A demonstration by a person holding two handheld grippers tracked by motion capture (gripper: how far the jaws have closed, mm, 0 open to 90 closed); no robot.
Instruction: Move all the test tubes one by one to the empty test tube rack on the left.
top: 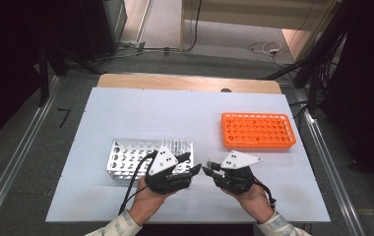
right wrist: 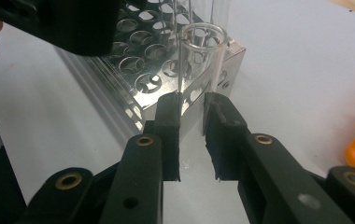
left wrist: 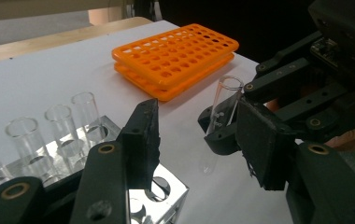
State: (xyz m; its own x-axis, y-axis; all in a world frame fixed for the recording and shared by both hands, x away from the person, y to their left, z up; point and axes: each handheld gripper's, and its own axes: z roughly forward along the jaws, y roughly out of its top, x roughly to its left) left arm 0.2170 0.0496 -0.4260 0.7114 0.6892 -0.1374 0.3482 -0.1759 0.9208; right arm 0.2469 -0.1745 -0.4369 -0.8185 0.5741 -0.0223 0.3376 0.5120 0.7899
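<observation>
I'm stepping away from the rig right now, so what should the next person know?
Right claw: shut on one glass test tube, upright, held above the table between the racks.
Left claw: open, holding nothing, beside the metal rack.
Metal rack still has several tubes at its right end.
Orange rack: looks empty.
Left to do: likely seat the held tube in the orange rack, then move the rest.

Metal rack [top: 148, 157] left on table [top: 140, 115] — plastic rack [top: 257, 130] right, farther back.
</observation>
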